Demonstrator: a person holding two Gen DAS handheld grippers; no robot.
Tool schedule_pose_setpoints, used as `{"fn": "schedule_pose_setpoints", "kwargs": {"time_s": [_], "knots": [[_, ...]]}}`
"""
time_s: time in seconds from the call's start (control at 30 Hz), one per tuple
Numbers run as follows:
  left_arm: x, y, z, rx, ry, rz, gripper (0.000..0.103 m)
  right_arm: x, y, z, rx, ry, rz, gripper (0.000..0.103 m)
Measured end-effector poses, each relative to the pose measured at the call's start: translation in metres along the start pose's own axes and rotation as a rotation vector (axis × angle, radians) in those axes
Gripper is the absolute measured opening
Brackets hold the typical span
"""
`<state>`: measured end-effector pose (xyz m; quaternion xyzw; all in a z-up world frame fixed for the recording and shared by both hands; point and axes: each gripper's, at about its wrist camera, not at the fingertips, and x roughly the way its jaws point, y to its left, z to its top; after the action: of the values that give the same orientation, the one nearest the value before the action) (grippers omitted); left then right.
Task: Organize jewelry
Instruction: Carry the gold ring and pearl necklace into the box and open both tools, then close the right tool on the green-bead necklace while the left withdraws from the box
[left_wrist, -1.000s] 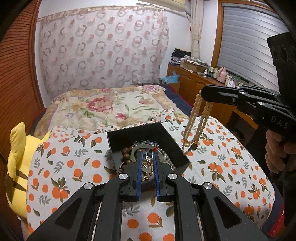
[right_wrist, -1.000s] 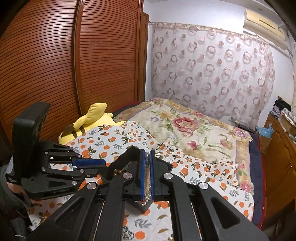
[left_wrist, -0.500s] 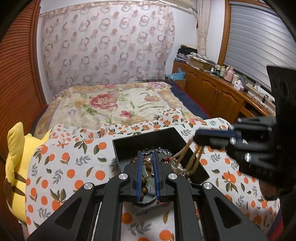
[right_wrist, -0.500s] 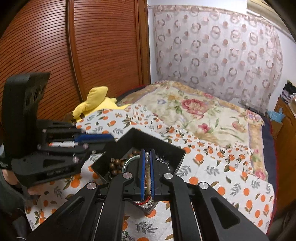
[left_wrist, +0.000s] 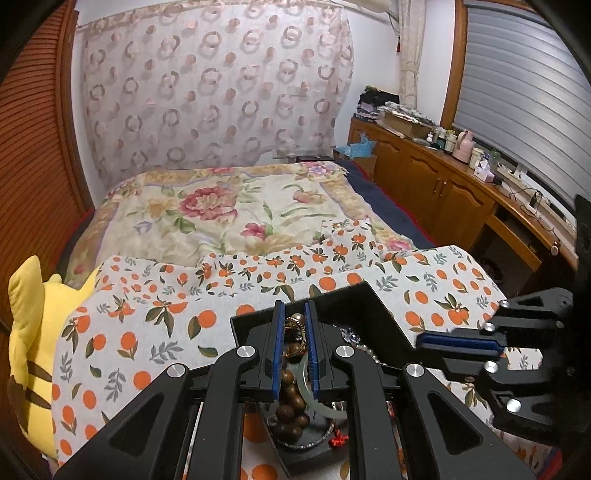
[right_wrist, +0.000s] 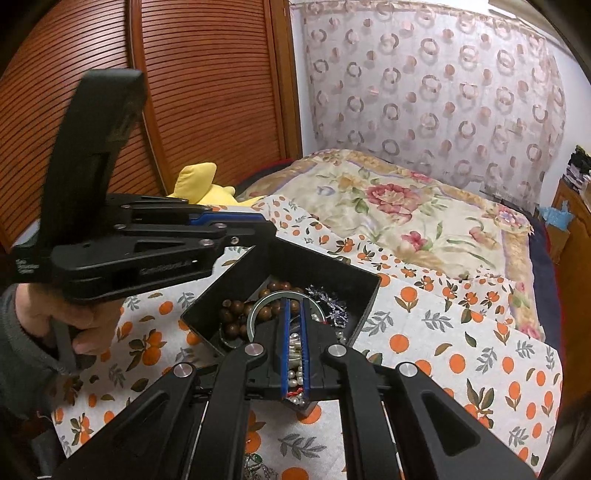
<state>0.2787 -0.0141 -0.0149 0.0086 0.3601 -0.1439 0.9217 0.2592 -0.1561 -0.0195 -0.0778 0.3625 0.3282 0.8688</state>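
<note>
A black open box (left_wrist: 373, 310) (right_wrist: 354, 284) sits on the orange-print cloth and holds jewelry: brown wooden beads (left_wrist: 290, 410) (right_wrist: 236, 317), a pale green bangle (right_wrist: 258, 306), a silver chain (right_wrist: 332, 306) and white pearl beads (right_wrist: 297, 350). My left gripper (left_wrist: 294, 325) hangs over the box with a narrow gap between its blue pads and nothing clamped. My right gripper (right_wrist: 294, 317) is low over the box, its pads slightly parted, with the pearl strand lying between them down in the box. In the left wrist view the right gripper (left_wrist: 458, 341) comes in from the right.
A yellow plush toy (left_wrist: 29, 332) lies at the cloth's left edge. A floral quilt (left_wrist: 221, 214) covers the bed beyond. Wooden cabinets (left_wrist: 461, 192) with clutter line the right wall. A wooden slatted wardrobe (right_wrist: 147, 92) stands on the left.
My right gripper came down from high above the box, lowering the pearl strand into it, and its pads have parted slightly. Both grippers now sit closer over the box.
</note>
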Motion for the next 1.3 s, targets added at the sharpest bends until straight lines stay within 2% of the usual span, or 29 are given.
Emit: {"fn": "schedule_pose_setpoints", "kwargs": {"time_s": [0.4, 0.6, 0.73, 0.9, 1.17, 1.23, 1.3], "knots": [[0.030, 0.006, 0.003, -0.003, 0.041, 0.014, 0.010, -0.011, -0.009, -0.014, 0.028, -0.008, -0.030, 0.007], [0.031, 0.005, 0.000, -0.005, 0.041, 0.018, 0.010, -0.014, -0.010, -0.023, 0.046, -0.009, -0.036, 0.007], [0.022, 0.002, -0.007, -0.016, 0.030, 0.020, 0.025, -0.020, -0.009, -0.029, 0.049, -0.011, -0.047, 0.007], [-0.006, -0.004, -0.027, -0.005, 0.007, 0.024, 0.032, -0.037, -0.004, -0.049, 0.059, -0.013, -0.039, 0.008], [-0.052, -0.018, -0.069, 0.002, -0.021, 0.018, 0.042, -0.042, 0.013, -0.092, 0.062, 0.030, -0.032, 0.020], [-0.059, -0.022, -0.076, 0.008, -0.029, 0.017, 0.056, -0.042, 0.018, -0.099, 0.064, 0.041, -0.027, 0.021], [-0.066, -0.028, -0.086, 0.013, -0.037, 0.019, 0.063, -0.040, 0.023, -0.106, 0.058, 0.054, -0.023, 0.022]]}}
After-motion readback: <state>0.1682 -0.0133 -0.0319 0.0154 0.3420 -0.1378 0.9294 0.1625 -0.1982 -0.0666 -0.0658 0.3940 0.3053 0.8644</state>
